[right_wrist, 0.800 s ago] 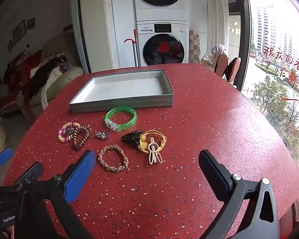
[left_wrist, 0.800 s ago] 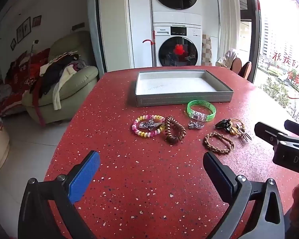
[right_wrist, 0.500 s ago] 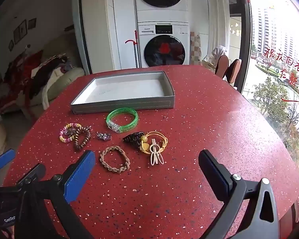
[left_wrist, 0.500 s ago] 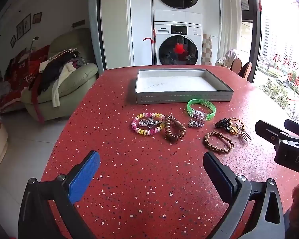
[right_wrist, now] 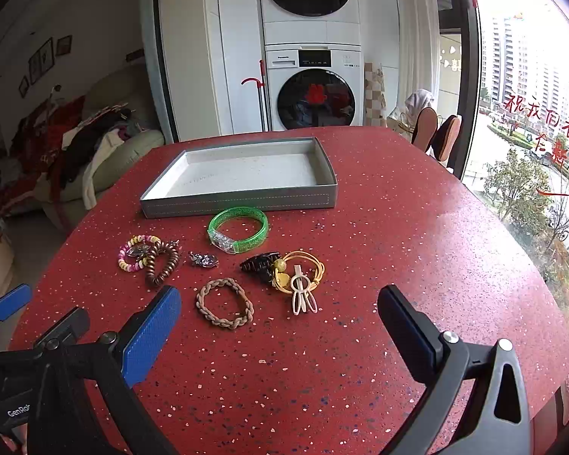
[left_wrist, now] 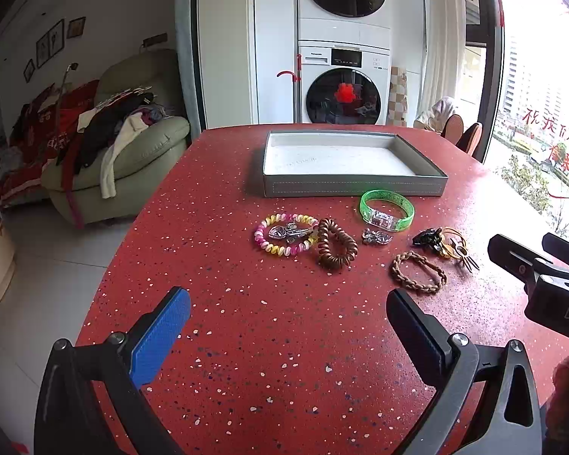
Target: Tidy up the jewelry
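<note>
A grey tray [left_wrist: 354, 185] [right_wrist: 239, 200] with a white floor stands on the red table. In front of it lie a green bangle [left_wrist: 386, 210] [right_wrist: 239, 229], a pink-yellow spiral band [left_wrist: 284, 233] [right_wrist: 137, 252], a brown spiral band [left_wrist: 335, 248] [right_wrist: 163, 262], a small silver brooch [left_wrist: 376, 236] [right_wrist: 203, 259], a braided brown band [left_wrist: 417, 272] [right_wrist: 224, 302], a black claw clip [left_wrist: 426, 237] [right_wrist: 258, 262] and a yellow band with a cream clip [right_wrist: 301, 276]. My left gripper [left_wrist: 288, 326] and right gripper [right_wrist: 278, 320] are open and empty, held near the table's front.
The red speckled table [left_wrist: 284, 341] drops off at the left to a tiled floor. A green armchair [left_wrist: 132, 159] piled with clothes stands left. A stacked washer and dryer [left_wrist: 343, 76] stand behind. Chairs [right_wrist: 436, 136] and a window are at the right.
Both grippers have drawn slightly back and up, so the tray and jewelry sit a little lower and farther. Nothing was taken hold of.
</note>
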The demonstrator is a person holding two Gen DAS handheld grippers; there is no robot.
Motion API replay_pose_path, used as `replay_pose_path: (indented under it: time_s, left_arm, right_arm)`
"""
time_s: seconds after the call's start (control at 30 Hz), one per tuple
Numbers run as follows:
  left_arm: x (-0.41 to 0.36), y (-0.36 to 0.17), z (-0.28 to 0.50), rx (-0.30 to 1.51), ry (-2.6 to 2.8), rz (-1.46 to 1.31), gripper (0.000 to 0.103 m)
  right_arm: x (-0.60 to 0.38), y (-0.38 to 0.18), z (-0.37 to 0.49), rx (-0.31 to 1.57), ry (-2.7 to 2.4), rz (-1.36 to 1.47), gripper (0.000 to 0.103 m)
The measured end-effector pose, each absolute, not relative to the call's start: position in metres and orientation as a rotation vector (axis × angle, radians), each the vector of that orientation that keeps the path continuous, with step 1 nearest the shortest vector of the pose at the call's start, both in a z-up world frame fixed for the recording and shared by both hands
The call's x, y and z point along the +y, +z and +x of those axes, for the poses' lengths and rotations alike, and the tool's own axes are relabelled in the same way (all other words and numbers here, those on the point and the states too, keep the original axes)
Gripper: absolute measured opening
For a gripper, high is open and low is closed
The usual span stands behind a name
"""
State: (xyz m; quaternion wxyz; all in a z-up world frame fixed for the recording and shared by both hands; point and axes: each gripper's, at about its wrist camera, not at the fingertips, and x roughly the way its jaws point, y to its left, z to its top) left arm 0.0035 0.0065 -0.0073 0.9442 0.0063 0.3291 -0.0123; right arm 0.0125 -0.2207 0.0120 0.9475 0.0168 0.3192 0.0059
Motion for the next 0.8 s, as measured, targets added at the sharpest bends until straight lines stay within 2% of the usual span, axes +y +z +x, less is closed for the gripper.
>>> replay_pose_path:
  time_s: [0.8]
  left_arm:
    - [0.0065,-0.0032,0.0060,0.663,-0.023,0.004,0.103]
  right_arm:
    - [-0.2210,0.0163,0.0113,0.641,0.014,0.041,0.103]
